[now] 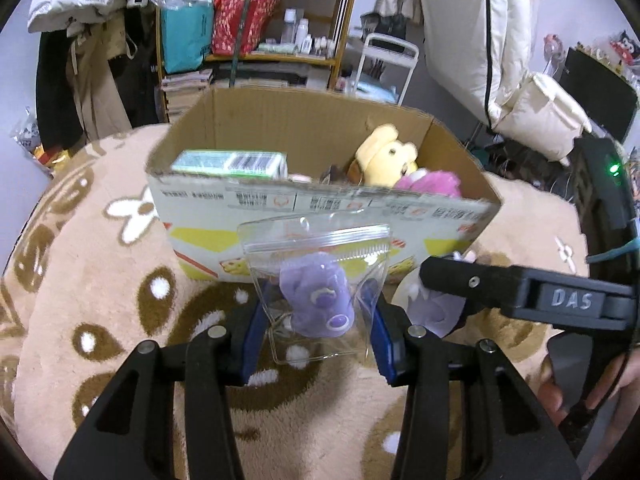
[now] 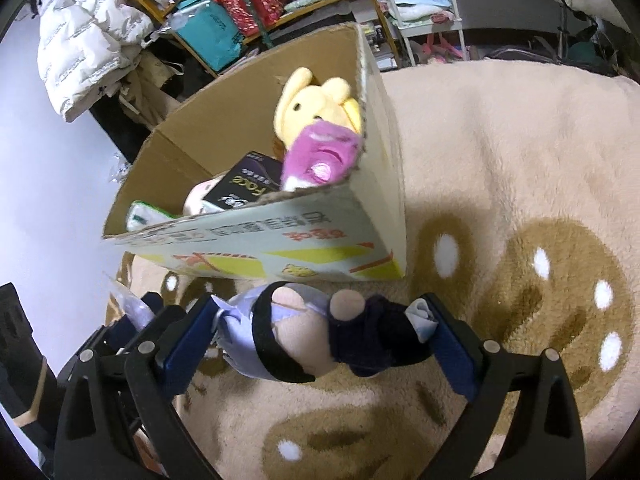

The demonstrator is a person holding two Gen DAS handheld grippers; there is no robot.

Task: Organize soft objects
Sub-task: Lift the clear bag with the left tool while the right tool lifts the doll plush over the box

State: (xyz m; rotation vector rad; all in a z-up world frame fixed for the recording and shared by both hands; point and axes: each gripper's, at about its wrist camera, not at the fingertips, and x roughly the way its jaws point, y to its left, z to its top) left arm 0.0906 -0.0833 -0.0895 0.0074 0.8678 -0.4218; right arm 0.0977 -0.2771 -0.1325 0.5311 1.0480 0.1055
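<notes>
My left gripper (image 1: 318, 320) is shut on a clear zip bag holding a purple plush (image 1: 320, 300), held above the rug just in front of the cardboard box (image 1: 320, 204). My right gripper (image 2: 320, 336) is shut on a small plush doll in pale blue and dark clothes (image 2: 304, 336), low in front of the box (image 2: 280, 240). The right gripper's body also shows in the left wrist view (image 1: 520, 292), to the right of the bag. Inside the box lie a yellow plush (image 1: 386, 152), a pink plush (image 1: 430, 182), a green pack (image 1: 232, 162) and a black carton (image 2: 244, 190).
A beige rug with brown patterns (image 2: 520, 200) covers the floor. Behind the box stand a wooden shelf with bags and bottles (image 1: 256, 20), hanging coats (image 1: 100, 60), a white rack (image 1: 384, 64) and white bedding (image 1: 500, 60).
</notes>
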